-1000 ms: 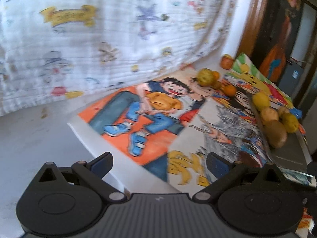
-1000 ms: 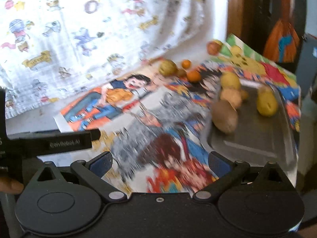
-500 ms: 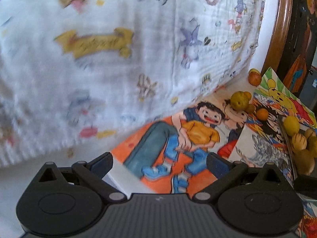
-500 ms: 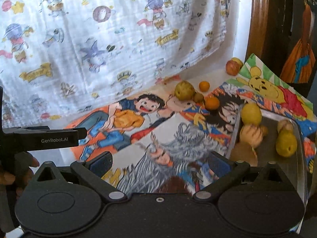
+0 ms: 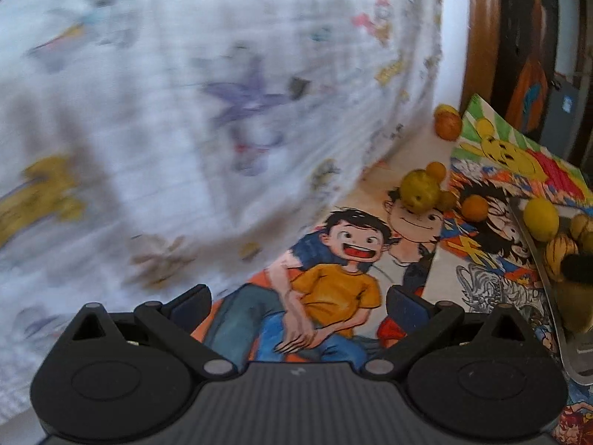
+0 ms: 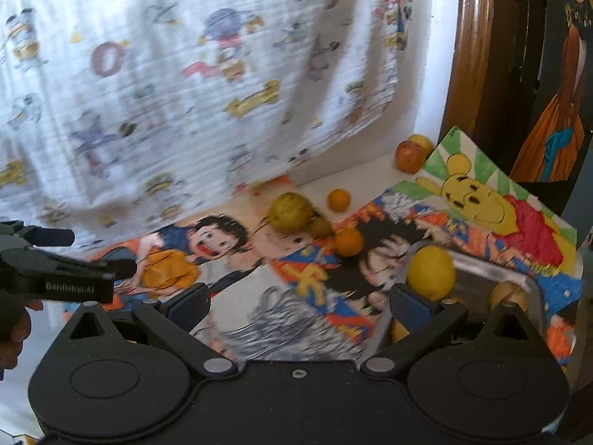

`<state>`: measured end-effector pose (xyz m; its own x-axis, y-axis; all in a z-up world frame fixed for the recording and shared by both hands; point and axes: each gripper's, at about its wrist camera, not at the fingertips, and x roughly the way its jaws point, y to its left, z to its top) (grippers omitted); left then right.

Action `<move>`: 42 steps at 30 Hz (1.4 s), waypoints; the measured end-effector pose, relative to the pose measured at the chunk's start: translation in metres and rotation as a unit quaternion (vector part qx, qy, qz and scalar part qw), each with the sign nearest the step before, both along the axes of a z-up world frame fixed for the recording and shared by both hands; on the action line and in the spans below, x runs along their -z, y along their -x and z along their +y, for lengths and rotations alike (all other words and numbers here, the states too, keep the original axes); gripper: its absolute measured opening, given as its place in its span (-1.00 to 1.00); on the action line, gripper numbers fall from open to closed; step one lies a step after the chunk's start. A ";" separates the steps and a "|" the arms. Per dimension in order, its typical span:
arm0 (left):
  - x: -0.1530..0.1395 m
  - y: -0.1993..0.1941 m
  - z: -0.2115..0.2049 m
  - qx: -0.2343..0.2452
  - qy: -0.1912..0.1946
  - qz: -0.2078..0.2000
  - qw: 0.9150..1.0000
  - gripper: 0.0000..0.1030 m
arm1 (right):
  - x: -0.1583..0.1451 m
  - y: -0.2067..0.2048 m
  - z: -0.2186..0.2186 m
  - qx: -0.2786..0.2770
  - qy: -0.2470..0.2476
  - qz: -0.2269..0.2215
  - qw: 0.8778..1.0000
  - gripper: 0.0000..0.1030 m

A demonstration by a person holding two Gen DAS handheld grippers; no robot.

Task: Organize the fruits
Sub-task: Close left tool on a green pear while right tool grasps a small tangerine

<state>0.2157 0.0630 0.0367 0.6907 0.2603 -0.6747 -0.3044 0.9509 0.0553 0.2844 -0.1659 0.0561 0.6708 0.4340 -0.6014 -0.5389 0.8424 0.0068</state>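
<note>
Loose fruits lie on cartoon posters near a hanging cloth: a yellow-green fruit (image 6: 291, 211) (image 5: 420, 189), two small oranges (image 6: 339, 199) (image 6: 348, 241), a small brown fruit (image 6: 320, 227) and an apple (image 6: 409, 155) in the far corner. A metal tray (image 6: 481, 259) at the right holds a lemon (image 6: 430, 272) (image 5: 541, 218) and several other fruits (image 5: 559, 256). My right gripper (image 6: 300, 304) is open and holds nothing, short of the loose fruits, with its right finger before the lemon. My left gripper (image 5: 298, 304) is open above the boy poster.
A white printed cloth (image 6: 185, 92) hangs along the back. A brown wooden frame (image 6: 467, 55) and a dark painting stand at the right. The posters (image 5: 333, 259) cover the white surface. A hand (image 6: 15, 330) holds the left gripper's body (image 6: 74, 285) at the left edge.
Both views have swung up and forward toward the cloth and the loose fruits. The tray has slid toward the lower right of each view. Both grippers stay open.
</note>
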 end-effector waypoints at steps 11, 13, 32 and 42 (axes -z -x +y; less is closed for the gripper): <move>0.009 -0.046 -0.032 0.018 -0.030 -0.007 0.999 0.99 | -0.037 -0.054 -0.042 -0.037 -0.018 -0.087 0.995 0.99; 0.011 -0.054 -0.036 0.023 -0.032 -0.009 0.999 0.99 | -0.035 -0.061 -0.046 -0.067 -0.008 -0.108 0.992 0.99; 0.029 -0.120 -0.050 0.080 -0.008 -0.033 0.996 0.99 | 0.040 -0.127 -0.024 -0.183 0.123 -0.085 0.972 0.99; 0.039 -0.146 -0.050 0.096 0.013 -0.042 0.994 0.99 | 0.056 -0.153 -0.002 -0.237 0.150 -0.055 0.958 0.89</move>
<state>0.3617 0.0129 -0.0028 0.7797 0.1009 -0.6179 -0.1189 0.9928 0.0119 0.4370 -0.1675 -0.0002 0.5085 0.5238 -0.6834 -0.8444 0.4584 -0.2770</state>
